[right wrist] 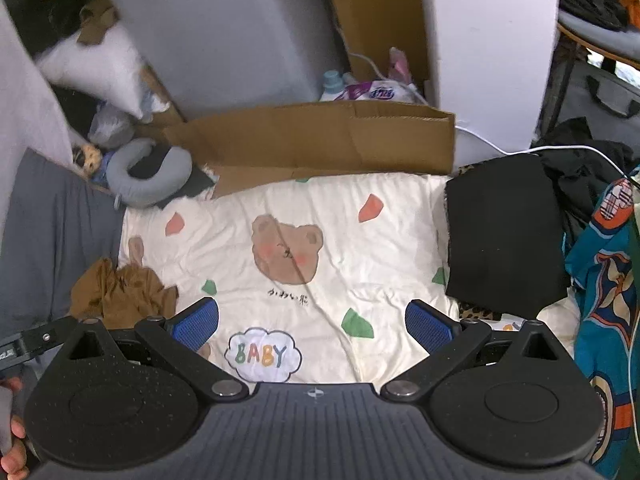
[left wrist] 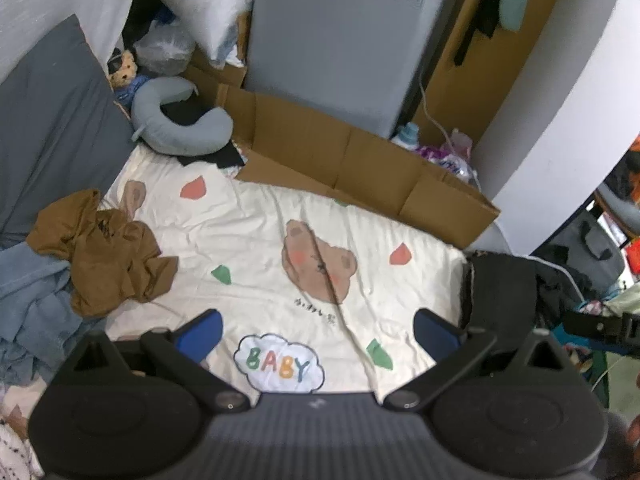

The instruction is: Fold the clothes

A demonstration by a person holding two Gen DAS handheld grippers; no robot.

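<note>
Both grippers' jaws stand apart, holding nothing; the crumpled brown garment looks soft, limp, best pinched at an edge.

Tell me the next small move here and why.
Probably send the left gripper left to the crumpled brown garment and pinch an edge. Both grippers are open and hold nothing, the right gripper too, and the cream bear blanket is bare in the middle, while a folded black garment already lies at its right edge.
</note>
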